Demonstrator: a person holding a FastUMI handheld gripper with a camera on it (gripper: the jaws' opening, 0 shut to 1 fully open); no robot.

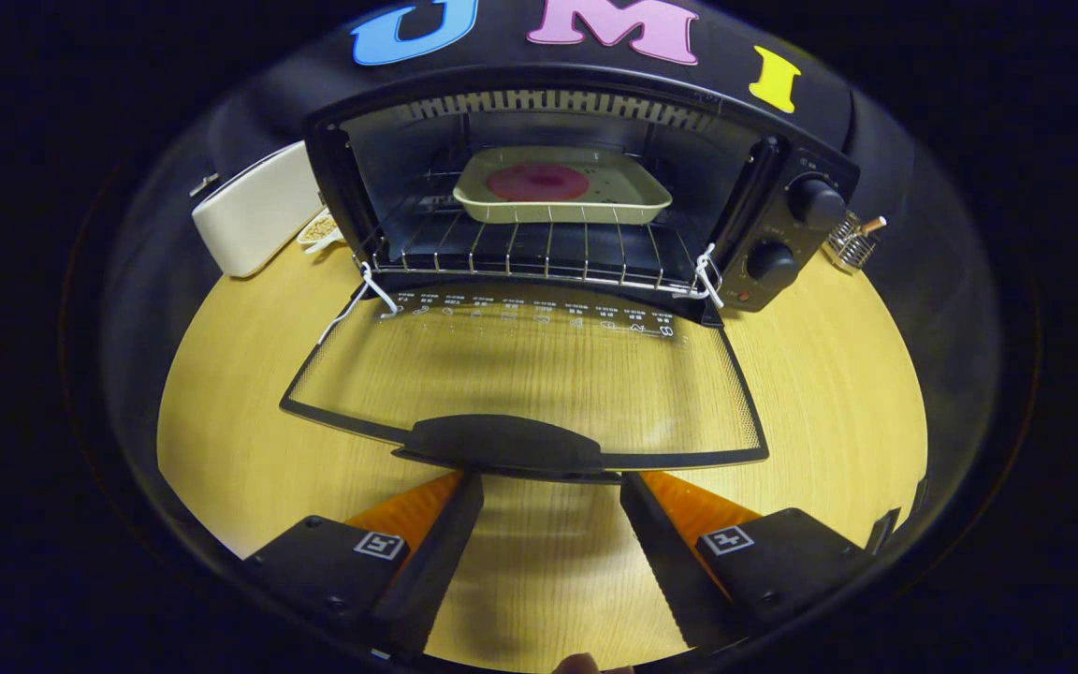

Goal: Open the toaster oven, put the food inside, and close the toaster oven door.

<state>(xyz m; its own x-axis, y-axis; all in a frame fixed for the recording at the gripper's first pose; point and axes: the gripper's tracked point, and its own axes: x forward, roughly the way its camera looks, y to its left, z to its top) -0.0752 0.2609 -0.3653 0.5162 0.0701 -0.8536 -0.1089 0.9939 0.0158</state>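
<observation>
Oven door [539, 374] folded flat across the near approach, its handle [502, 445] just ahead of the spread, empty tongs [550, 489], oven mouth [539, 187] open beyond, tray [562, 197] filling the rack's far half, bare table [838, 374] left and right, white box [254, 220] far left.

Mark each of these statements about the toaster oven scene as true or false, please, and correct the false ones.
1. The toaster oven door is shut. False: it hangs open, folded down toward the gripper.
2. A tray with food sits on the wire rack inside. True.
3. The gripper holds the tray. False: its fingers are open and empty, their tips just below the door handle.
4. The oven has two knobs on its panel. True.
5. A white appliance stands beside the oven on the wooden table. True.
6. The food is still on the table. False: it is in the tray in the oven.
</observation>
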